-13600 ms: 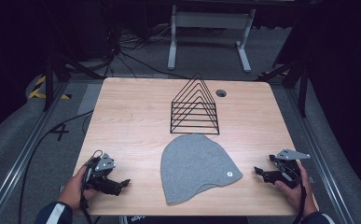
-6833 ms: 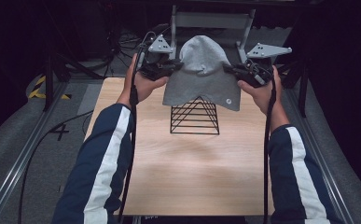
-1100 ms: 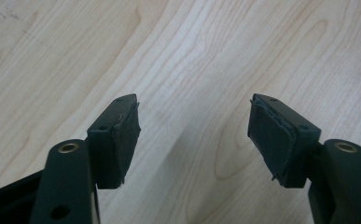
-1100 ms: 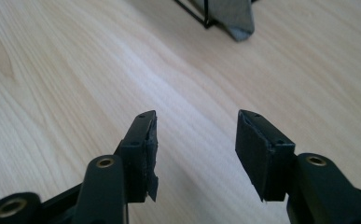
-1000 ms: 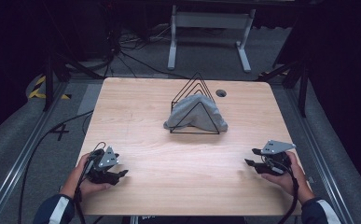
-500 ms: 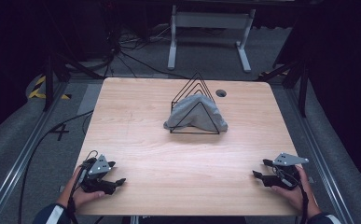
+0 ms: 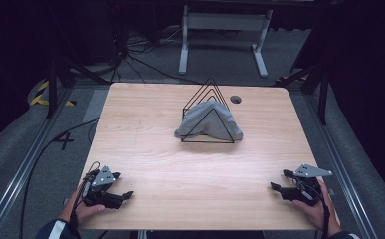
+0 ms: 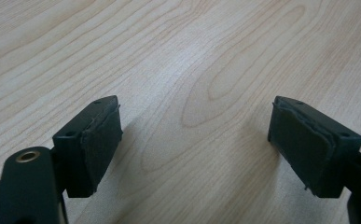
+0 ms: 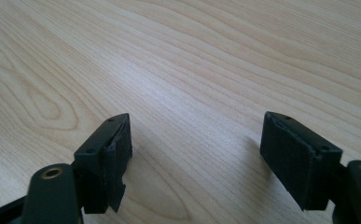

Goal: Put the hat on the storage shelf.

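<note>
Both grippers parked at the near edge of the wooden table [image 7: 150, 134], nothing in either. Left gripper [image 7: 123, 195] sits at the near-left corner, hand [image 7: 83, 211] wrapped around its body, nose pointing in toward the table centre; left gripper view has the two black pads [image 8: 96, 140] standing wide apart over bare wood grain, jaws have just been opening, nothing between them. Right gripper [image 7: 279, 181] mirrors it at the near-right corner, hand [image 7: 317, 209] underneath, grey three-cornered plate [image 7: 312, 171] on top; right gripper view shows the same: pads [image 9: 117, 154] spread, jaws have just been opening, only tabletop in the gap. Low, symmetric, pointing inward, well apart from the work piece: reads to me as a rest pose, not an approach. Middle of the table is bare wood. Farther back, right of centre: the grey beanie [image 7: 207, 122] is draped into the black wire rack [image 7: 207, 107], cloth sagging between the triangular wires and bulging out past the front one on both sides, lower edge on the tabletop. Rack upright. My read: the hat is on the rack, placement finished. Just behind the rack, a small dark cable hole [image 7: 236, 99] in the tabletop. Beyond the far edge, a white stand's feet [image 7: 220, 45] and loose cables [image 7: 135, 55] on the dark floor.
</note>
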`<move>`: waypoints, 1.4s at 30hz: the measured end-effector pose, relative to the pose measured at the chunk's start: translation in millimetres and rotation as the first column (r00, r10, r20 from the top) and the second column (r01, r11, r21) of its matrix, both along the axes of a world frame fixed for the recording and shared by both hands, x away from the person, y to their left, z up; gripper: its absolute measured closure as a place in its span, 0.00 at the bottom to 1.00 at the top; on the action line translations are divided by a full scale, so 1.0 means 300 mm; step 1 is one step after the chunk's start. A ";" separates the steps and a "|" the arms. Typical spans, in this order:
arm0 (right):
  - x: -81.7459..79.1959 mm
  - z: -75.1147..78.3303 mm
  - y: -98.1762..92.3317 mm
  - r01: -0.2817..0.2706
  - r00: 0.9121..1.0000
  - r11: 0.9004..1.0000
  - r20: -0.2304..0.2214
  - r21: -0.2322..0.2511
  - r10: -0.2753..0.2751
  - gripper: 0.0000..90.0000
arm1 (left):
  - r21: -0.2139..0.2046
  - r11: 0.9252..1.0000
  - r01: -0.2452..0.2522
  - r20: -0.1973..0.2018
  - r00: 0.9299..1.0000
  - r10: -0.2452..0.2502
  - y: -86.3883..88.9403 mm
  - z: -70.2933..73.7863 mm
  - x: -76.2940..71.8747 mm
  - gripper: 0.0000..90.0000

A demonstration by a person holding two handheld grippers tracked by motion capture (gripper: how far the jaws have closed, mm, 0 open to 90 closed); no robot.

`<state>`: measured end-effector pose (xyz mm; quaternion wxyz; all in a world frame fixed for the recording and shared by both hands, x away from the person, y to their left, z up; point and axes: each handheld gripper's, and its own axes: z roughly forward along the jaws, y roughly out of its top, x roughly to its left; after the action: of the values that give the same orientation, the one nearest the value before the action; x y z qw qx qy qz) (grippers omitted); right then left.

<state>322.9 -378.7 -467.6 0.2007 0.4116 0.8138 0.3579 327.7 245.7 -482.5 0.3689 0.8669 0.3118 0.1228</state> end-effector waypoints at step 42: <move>0.004 -0.001 -0.002 0.040 0.999 0.999 -0.003 0.001 -0.040 0.25 | 0.005 0.999 -0.042 -0.006 0.999 0.042 -0.017 -0.004 0.004 0.11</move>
<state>324.0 -379.3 -467.9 0.2065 0.4283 0.8055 0.3537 328.8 240.5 -483.7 0.3630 0.8615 0.3308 0.1289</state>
